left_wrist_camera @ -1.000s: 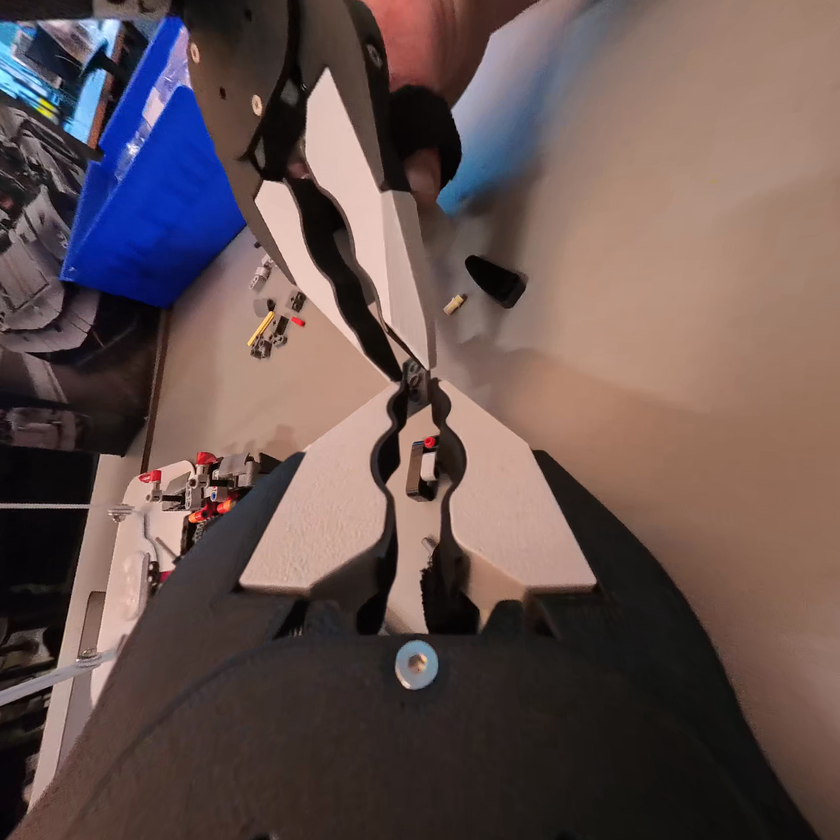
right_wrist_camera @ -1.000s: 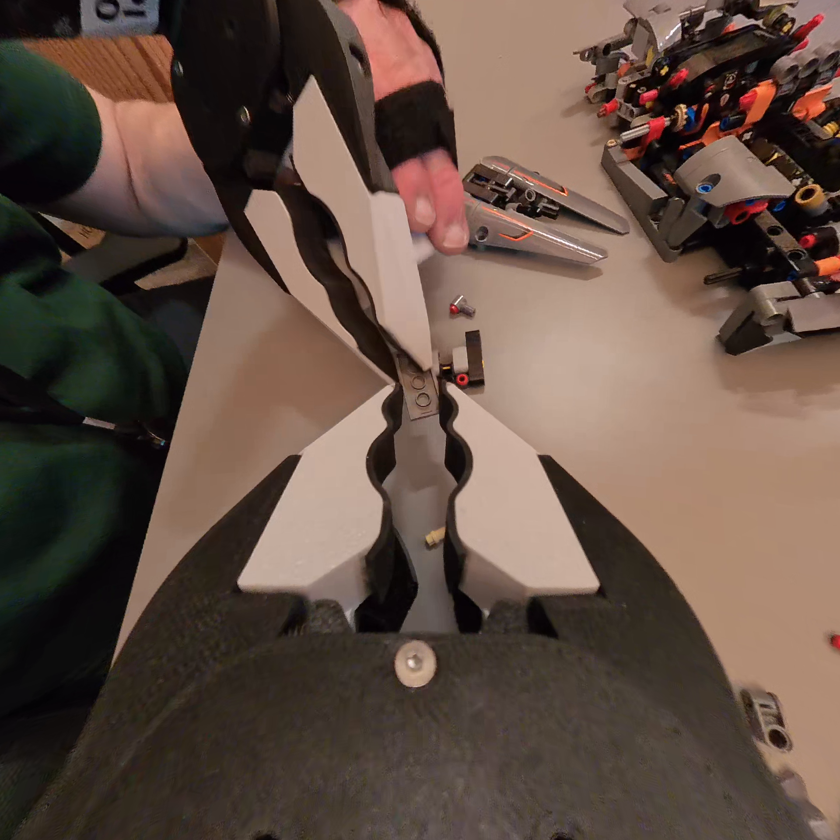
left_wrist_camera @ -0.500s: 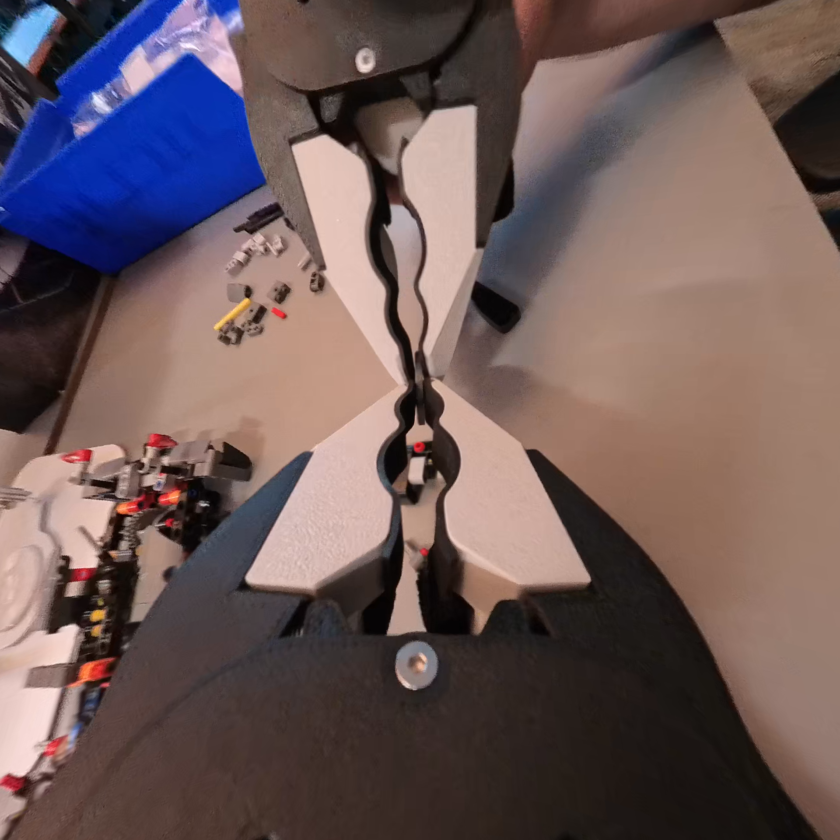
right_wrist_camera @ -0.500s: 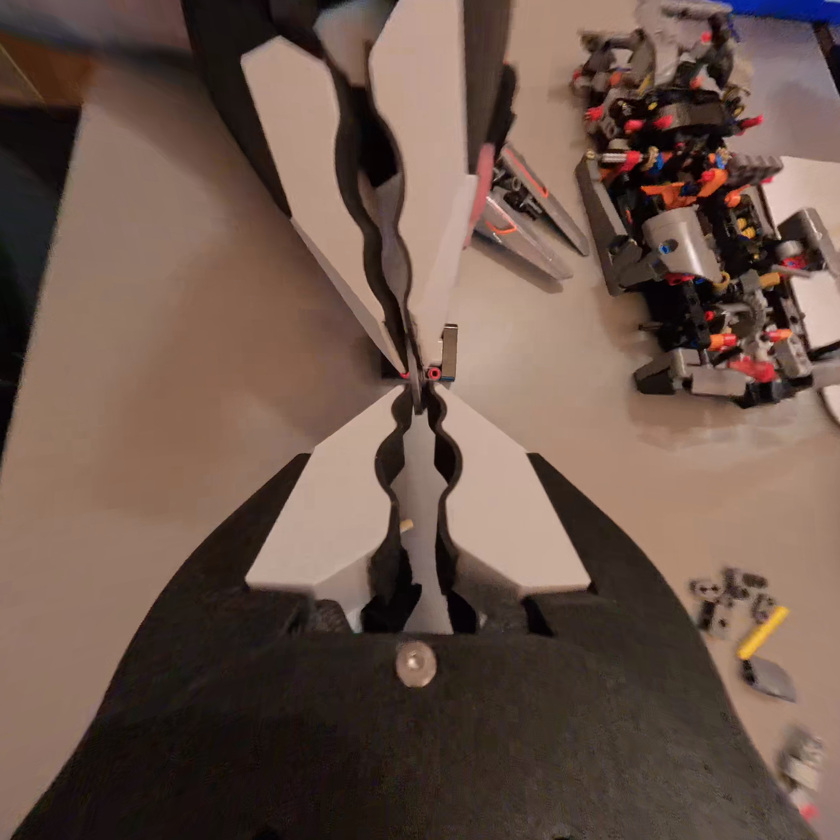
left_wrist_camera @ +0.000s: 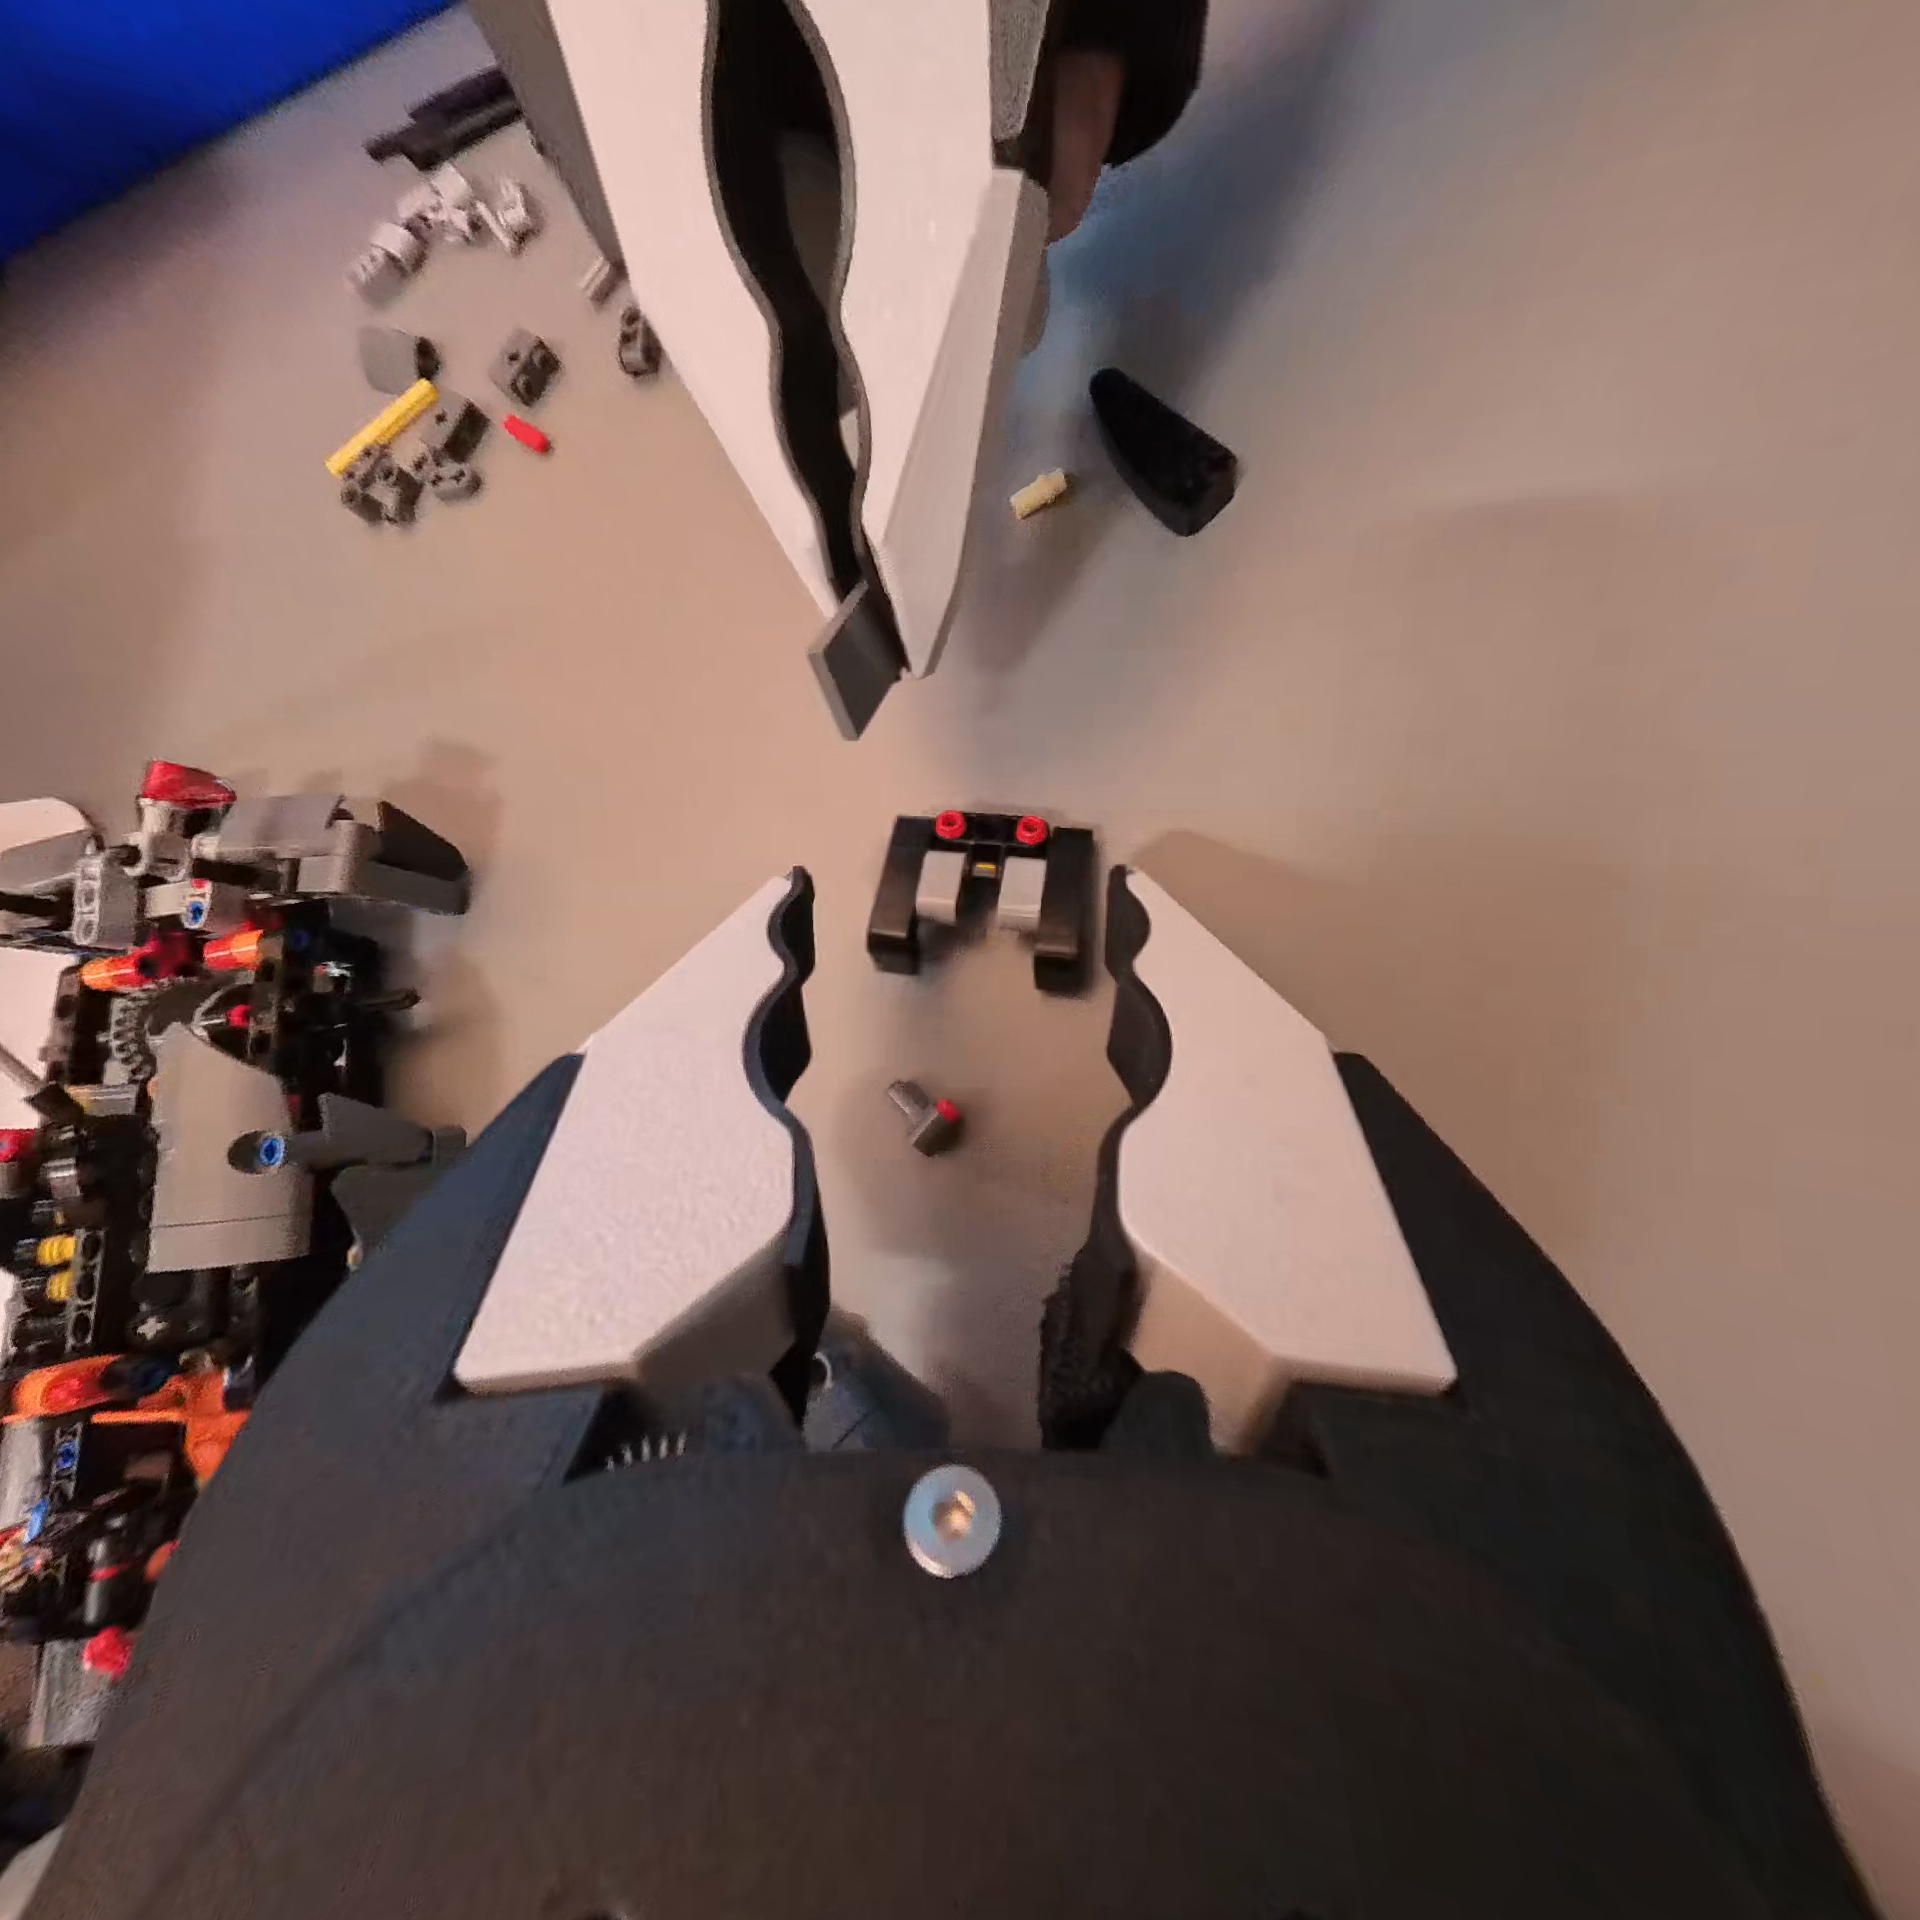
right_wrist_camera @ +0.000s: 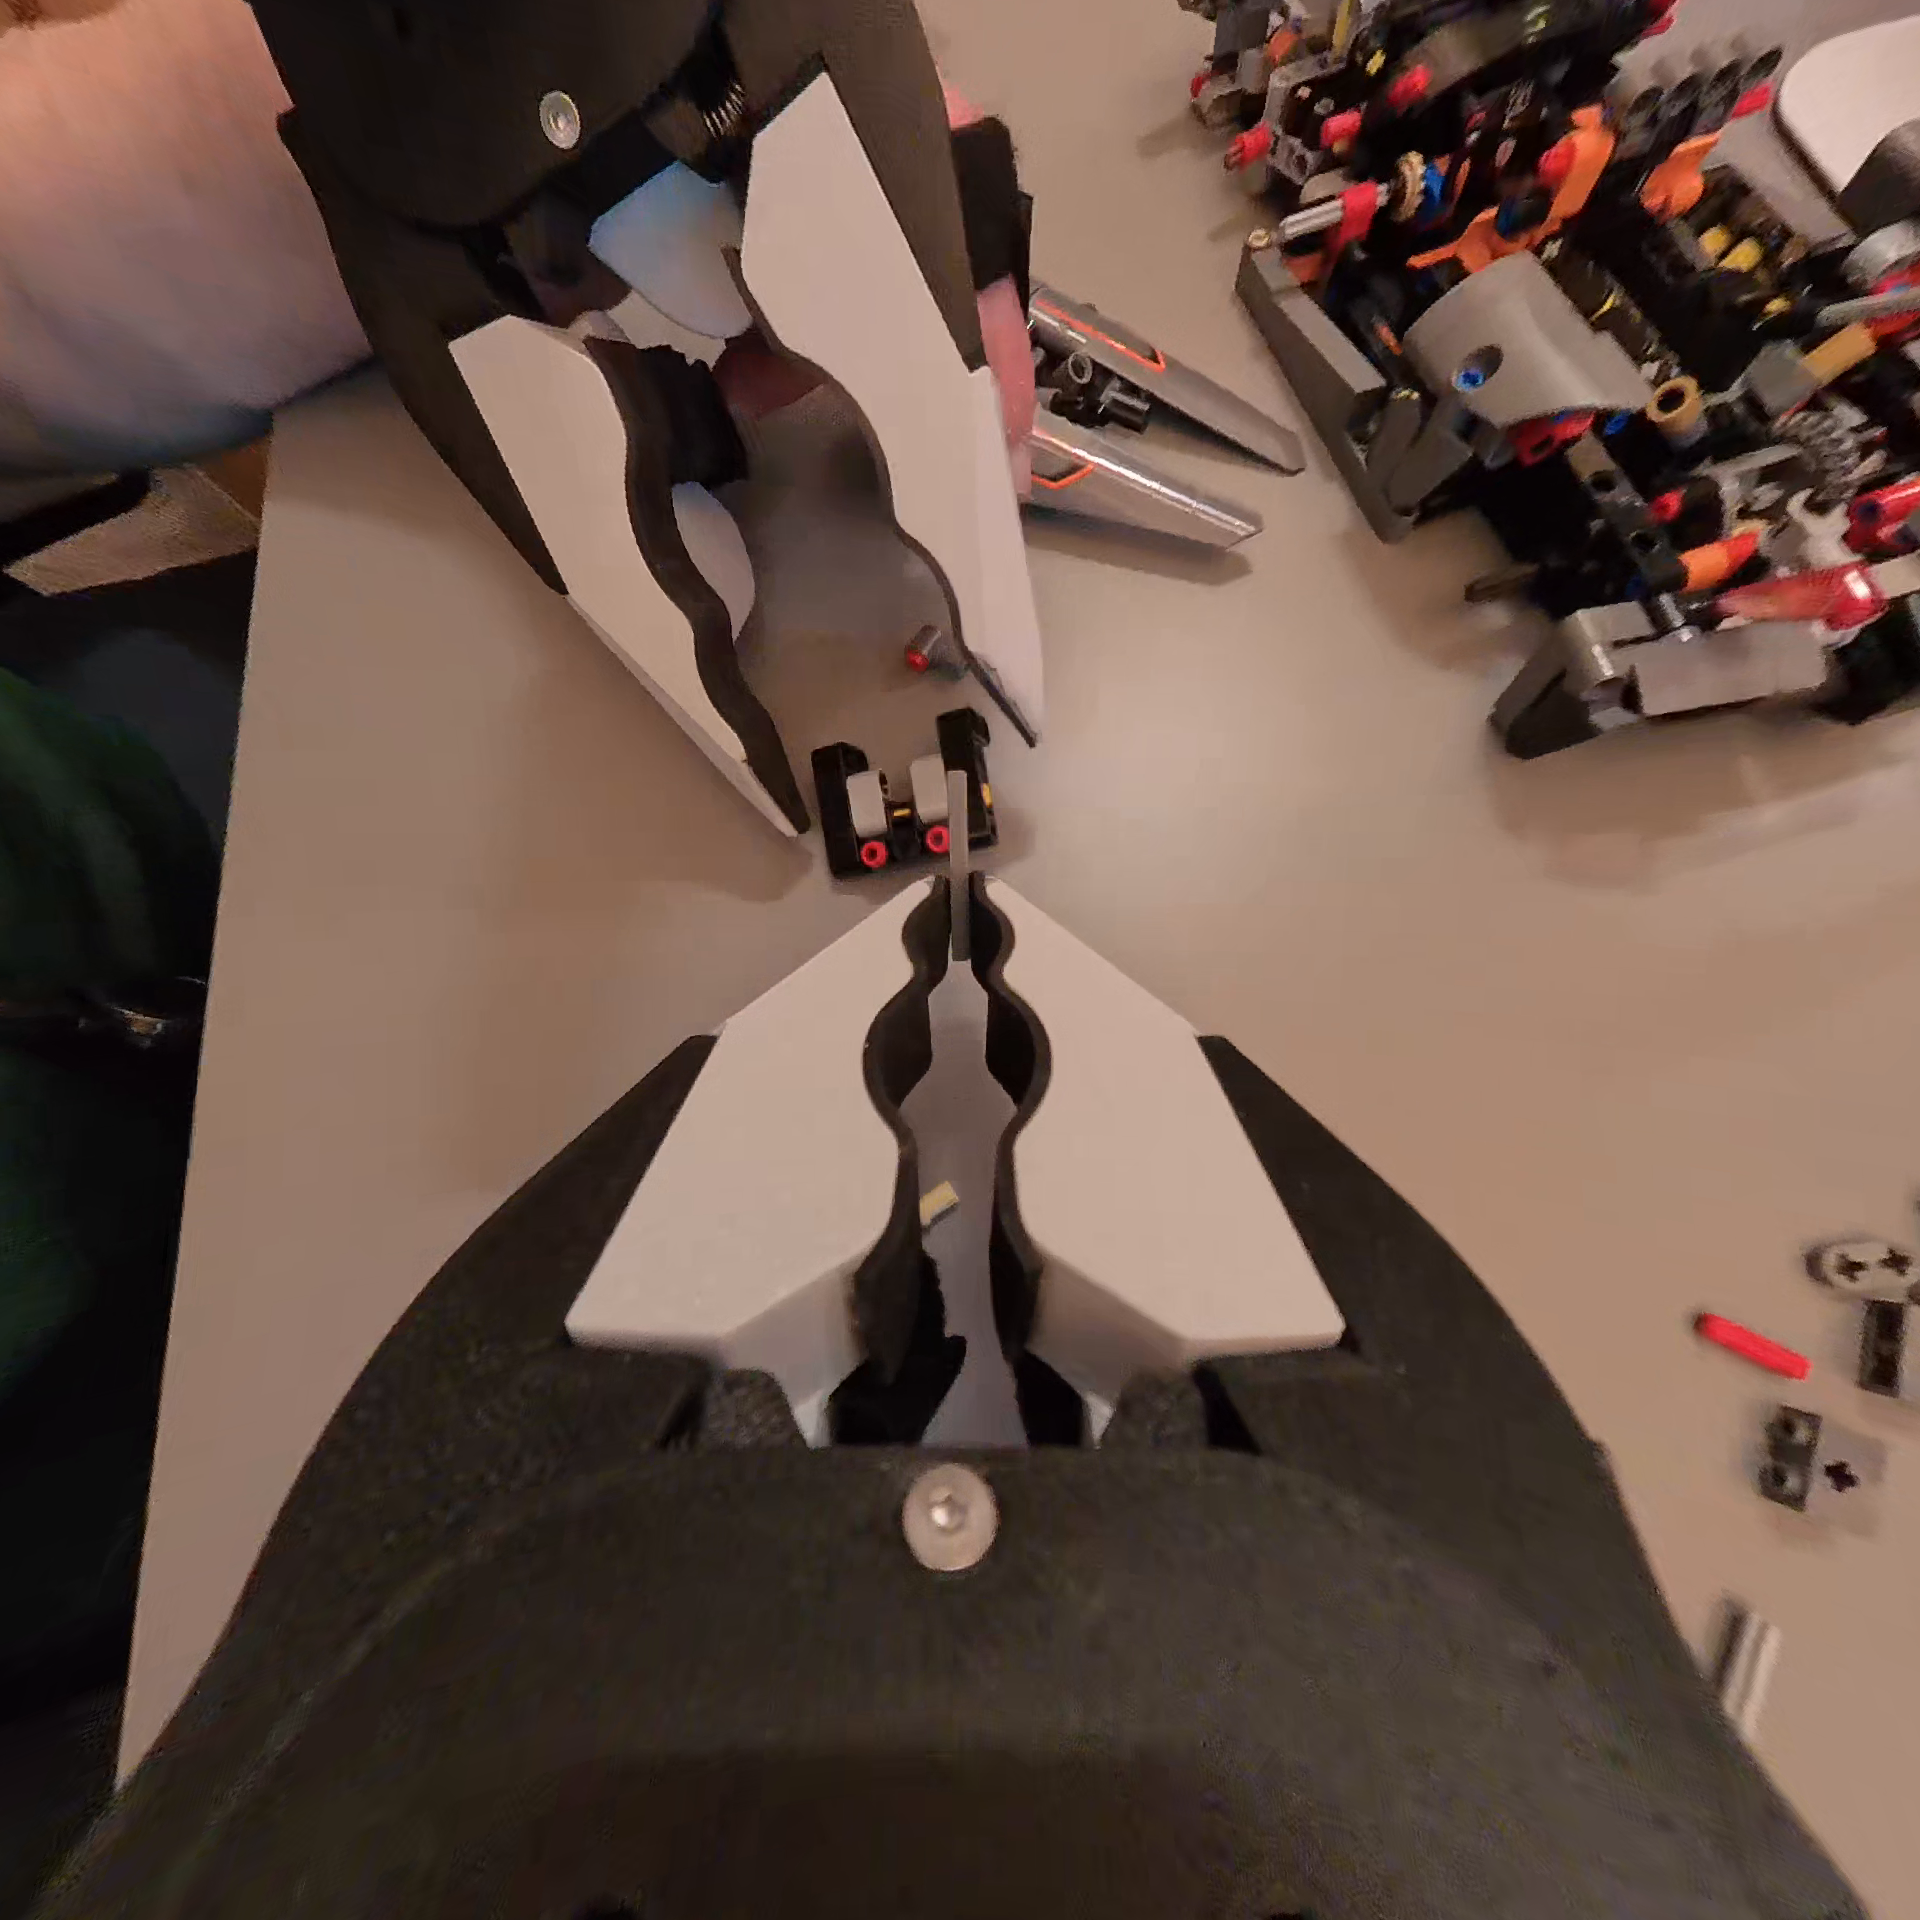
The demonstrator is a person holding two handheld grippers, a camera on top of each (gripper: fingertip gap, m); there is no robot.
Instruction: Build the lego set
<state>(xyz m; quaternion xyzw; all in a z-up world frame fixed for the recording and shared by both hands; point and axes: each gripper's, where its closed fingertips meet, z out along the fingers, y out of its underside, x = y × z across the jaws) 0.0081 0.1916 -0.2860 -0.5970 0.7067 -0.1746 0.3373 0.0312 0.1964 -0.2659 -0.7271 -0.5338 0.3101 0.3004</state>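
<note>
R gripper [right_wrist_camera: 961,894] pinches a thin dark grey plate [right_wrist_camera: 959,883] edge-on, long axis pointing at the black U-shaped assy [right_wrist_camera: 902,798] just past it. L gripper [left_wrist_camera: 961,914] wide open, empty, straddling the assy's prongs.

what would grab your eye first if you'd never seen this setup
Probably the two grippers nose to nose over the tan table: the right gripper pinches a thin dark grey plate, while the left gripper gapes open around a small black assembly with red pins. Next, the big half-built black, grey and orange model far right in the right wrist view.
</note>
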